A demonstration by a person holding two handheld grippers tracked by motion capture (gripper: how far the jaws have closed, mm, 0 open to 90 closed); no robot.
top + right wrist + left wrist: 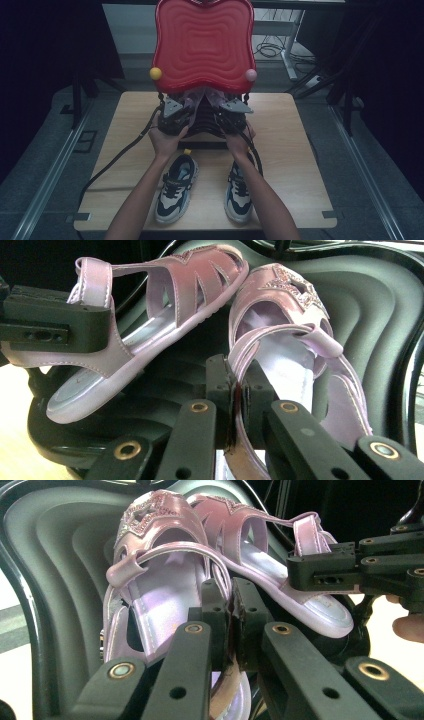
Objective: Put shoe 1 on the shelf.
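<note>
The left claw [227,617] is pinching one pink sandal [160,580] and the right claw [235,390] is pinching the other sandal [295,340], both just inside the open box [202,42]. Next, I think, lifting them out onto the table [290,145].

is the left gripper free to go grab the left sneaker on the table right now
Probably not yet: the left gripper is shut on a pink sandal over the black case. The left sneaker lies unblocked near the table edge, once the sandal is released.
</note>
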